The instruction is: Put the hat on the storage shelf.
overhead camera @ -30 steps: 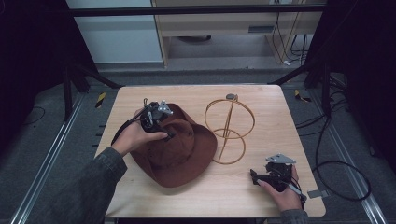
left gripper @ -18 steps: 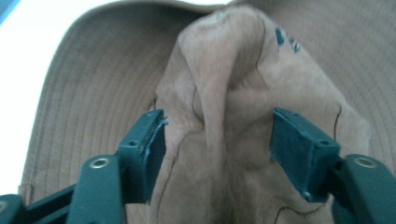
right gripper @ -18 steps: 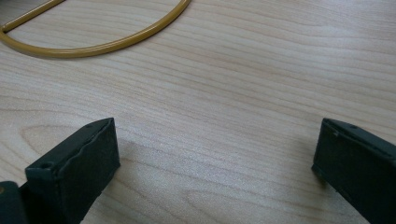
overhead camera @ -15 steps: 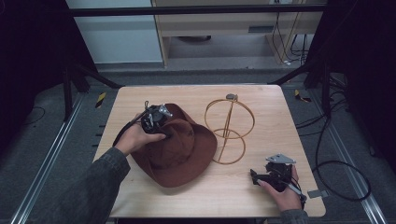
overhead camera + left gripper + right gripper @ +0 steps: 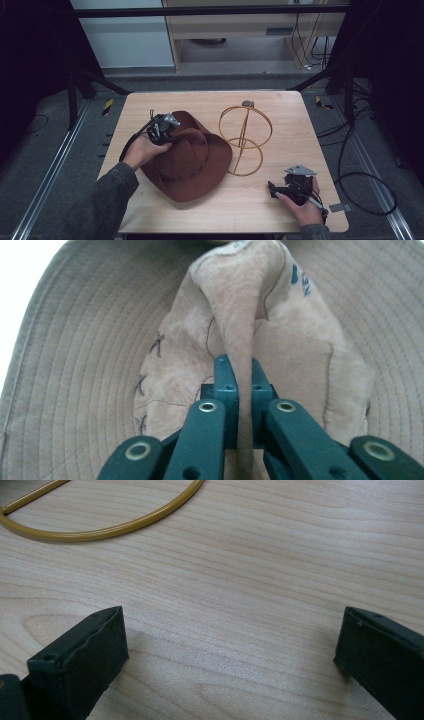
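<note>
The supporting surface is a light wooden table point(image 5: 210, 105) with rounded corners and a visible lengthwise grain. A brown wide-brimmed hat point(image 5: 192, 160) lies on its left-centre area, brim flat on the wood. Just beside the hat, to the right, stands a gold wire stand point(image 5: 245, 140): a round base ring resting on the tabletop, with an upright ring above it. A small grey item point(image 5: 247, 104) sits at the top of the stand; it is possibly a cap, though too small to tell.
</note>
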